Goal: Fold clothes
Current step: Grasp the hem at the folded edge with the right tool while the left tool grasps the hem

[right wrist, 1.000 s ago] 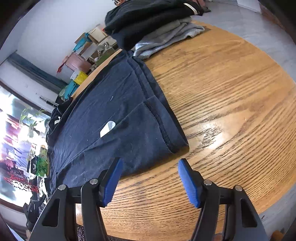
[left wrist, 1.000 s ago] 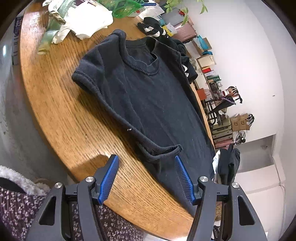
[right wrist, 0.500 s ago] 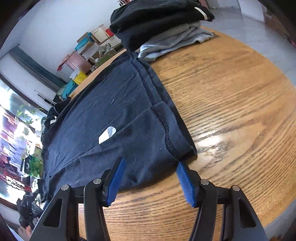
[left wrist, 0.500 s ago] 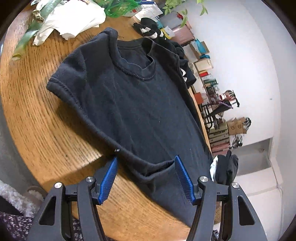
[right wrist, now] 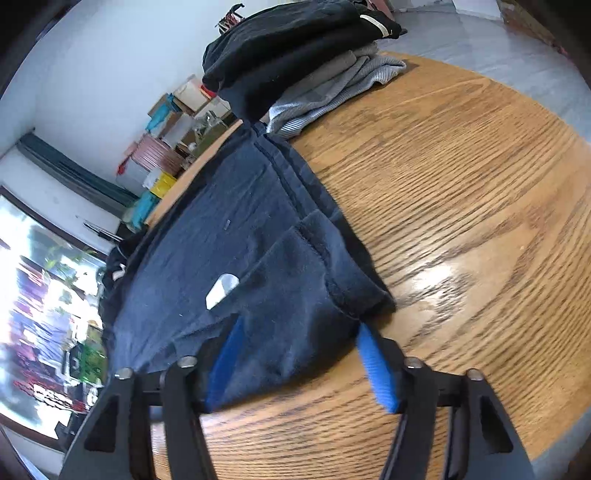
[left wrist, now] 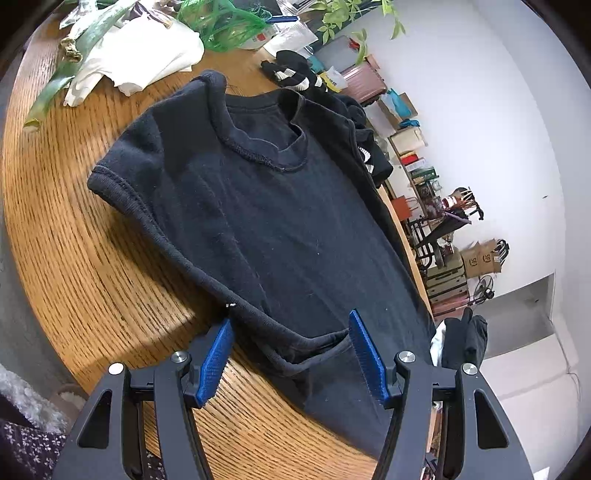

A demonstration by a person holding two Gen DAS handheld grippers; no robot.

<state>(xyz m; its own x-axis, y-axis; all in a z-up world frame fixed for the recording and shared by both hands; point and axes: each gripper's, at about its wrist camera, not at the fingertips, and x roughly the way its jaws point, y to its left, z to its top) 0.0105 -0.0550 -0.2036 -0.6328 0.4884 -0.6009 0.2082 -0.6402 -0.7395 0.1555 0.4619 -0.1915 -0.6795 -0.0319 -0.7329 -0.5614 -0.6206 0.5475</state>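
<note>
A black T-shirt [left wrist: 277, 221] lies flat on the round wooden table [left wrist: 74, 240], collar toward the far side. My left gripper [left wrist: 290, 319] is open, and the shirt's rolled side edge near the bottom hem lies between its blue pads [left wrist: 218, 358] without being pinched. In the right wrist view the same T-shirt [right wrist: 240, 240] shows a folded-over corner and a white label [right wrist: 221, 288]. My right gripper [right wrist: 301, 325] straddles that corner; its jaws are opening, and the cloth between them is not pressed.
White cloth with long leaves [left wrist: 136, 55], a green mesh bag [left wrist: 225, 22] and striped black socks [left wrist: 291, 72] crowd the far rim. A stack of folded black [right wrist: 295, 40] and grey clothes [right wrist: 332, 85] sits beyond the shirt. Bare wood [right wrist: 461, 184] spreads to the right.
Both grippers have moved forward onto the shirt: its side edge now sits between the left fingers and its folded corner between the right ones. The right jaws stand wider than half a second ago.
</note>
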